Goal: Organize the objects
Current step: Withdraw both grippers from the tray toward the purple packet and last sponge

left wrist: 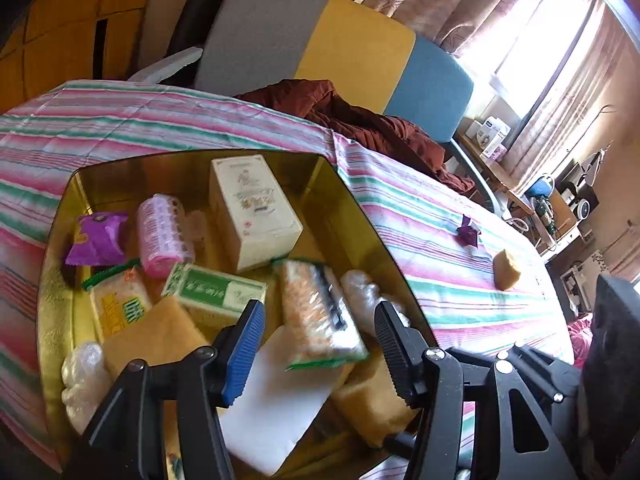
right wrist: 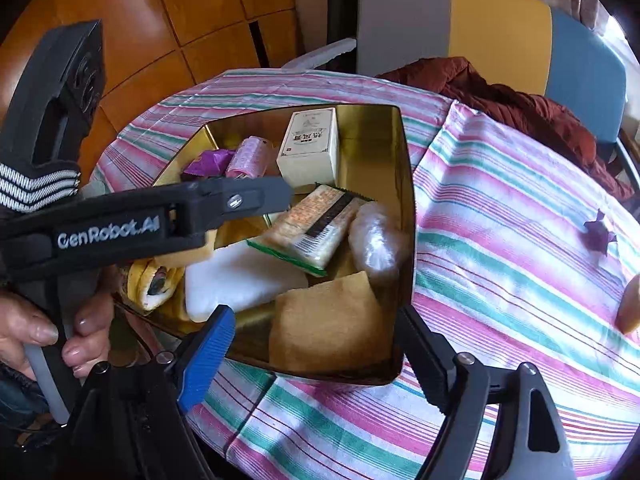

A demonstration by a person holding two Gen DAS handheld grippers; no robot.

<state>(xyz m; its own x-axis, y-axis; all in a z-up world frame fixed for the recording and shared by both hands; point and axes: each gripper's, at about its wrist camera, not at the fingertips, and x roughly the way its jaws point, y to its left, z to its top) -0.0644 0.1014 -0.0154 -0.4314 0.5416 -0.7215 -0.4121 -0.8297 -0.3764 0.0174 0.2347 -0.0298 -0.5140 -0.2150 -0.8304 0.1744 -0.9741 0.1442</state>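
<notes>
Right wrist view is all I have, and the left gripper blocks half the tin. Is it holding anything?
Observer: No. The left gripper is open, with nothing between its pads, over a snack packet in the tin.
Operator: What is hidden behind it?
Observer: A green-and-white box and a yellow packet.
Operator: And the thing cut off at my right edge?
Observer: A yellow sponge, on the cloth outside the tin.

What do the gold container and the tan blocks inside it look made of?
Gold container: likely thin tinplate; its glossy walls mirror the contents. Tan blocks: apparently sponge or foam; matte, finely porous faces with soft edges.
</notes>
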